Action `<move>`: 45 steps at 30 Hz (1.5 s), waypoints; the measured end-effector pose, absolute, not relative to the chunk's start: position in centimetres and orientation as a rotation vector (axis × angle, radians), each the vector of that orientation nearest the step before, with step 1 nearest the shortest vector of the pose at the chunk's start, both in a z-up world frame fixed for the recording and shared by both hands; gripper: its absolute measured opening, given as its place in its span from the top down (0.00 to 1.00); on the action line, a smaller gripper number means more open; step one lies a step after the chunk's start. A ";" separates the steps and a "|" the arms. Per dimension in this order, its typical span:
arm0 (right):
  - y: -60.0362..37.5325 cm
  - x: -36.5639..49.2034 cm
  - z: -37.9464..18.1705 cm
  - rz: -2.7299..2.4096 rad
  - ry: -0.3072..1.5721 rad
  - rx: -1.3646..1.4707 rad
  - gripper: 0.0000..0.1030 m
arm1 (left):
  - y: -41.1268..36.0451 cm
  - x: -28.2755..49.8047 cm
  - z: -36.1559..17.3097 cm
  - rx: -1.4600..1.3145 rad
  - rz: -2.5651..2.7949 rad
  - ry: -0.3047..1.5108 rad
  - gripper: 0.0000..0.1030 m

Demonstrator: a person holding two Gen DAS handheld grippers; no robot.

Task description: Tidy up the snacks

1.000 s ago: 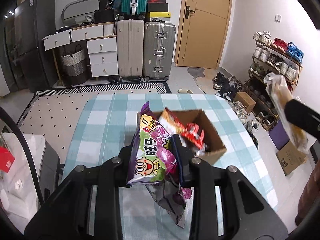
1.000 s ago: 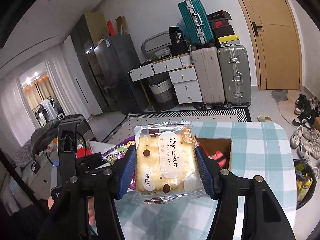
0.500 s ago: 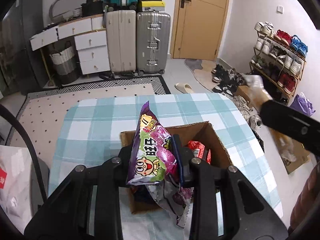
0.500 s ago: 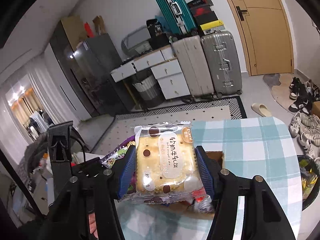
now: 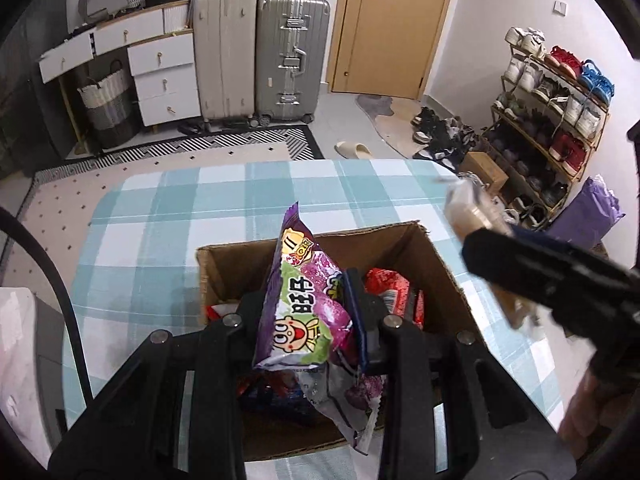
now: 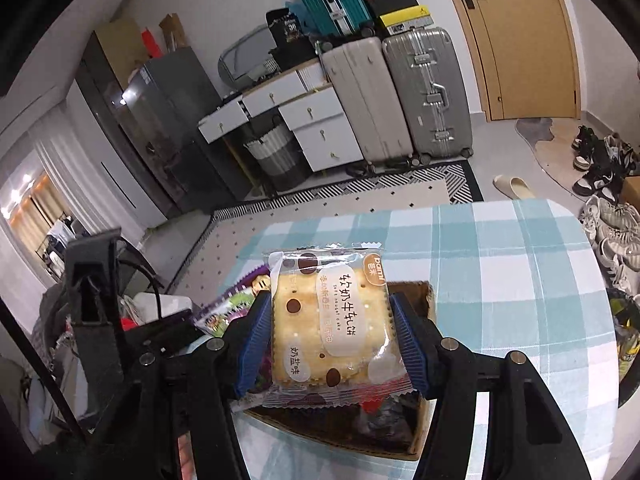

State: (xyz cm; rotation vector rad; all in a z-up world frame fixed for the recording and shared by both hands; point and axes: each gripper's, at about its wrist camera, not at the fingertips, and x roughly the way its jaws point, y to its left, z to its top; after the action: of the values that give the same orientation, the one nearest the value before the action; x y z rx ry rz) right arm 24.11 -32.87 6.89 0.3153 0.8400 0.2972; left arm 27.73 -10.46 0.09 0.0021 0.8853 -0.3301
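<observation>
My left gripper (image 5: 310,316) is shut on a purple and green snack bag (image 5: 304,312), held upright over the open cardboard box (image 5: 436,264) on the checked table. Red packets (image 5: 390,284) lie inside the box. My right gripper (image 6: 330,336) is shut on a clear-wrapped nougat cracker pack (image 6: 328,324), its blue pads pressing both sides, just above the box's (image 6: 424,300) near edge. In the left wrist view the right gripper (image 5: 486,236) with its pack comes in from the right, beside the box's right wall. The purple bag (image 6: 228,310) also shows at left in the right wrist view.
The table wears a teal and white checked cloth (image 5: 168,216). Beyond it stand suitcases (image 5: 292,52), white drawers (image 5: 160,64) and a door (image 5: 396,20). A shoe rack (image 5: 552,92) lines the right wall. A patterned rug (image 5: 192,156) covers the floor behind the table.
Both grippers have come down and forward toward the box with their packs still held. The box now lies right under the purple bag, and the right gripper has closed in on the box's right side.
</observation>
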 end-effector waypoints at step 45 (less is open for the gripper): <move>-35.4 11.6 8.4 0.210 0.765 0.238 0.12 | 1.6 13.5 5.0 -0.101 -0.116 0.742 0.16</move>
State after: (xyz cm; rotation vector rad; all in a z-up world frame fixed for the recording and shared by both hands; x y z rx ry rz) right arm 11.64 -35.38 8.39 0.2382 0.7655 0.2096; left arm 13.45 1.58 4.98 -0.1006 0.7422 -0.1160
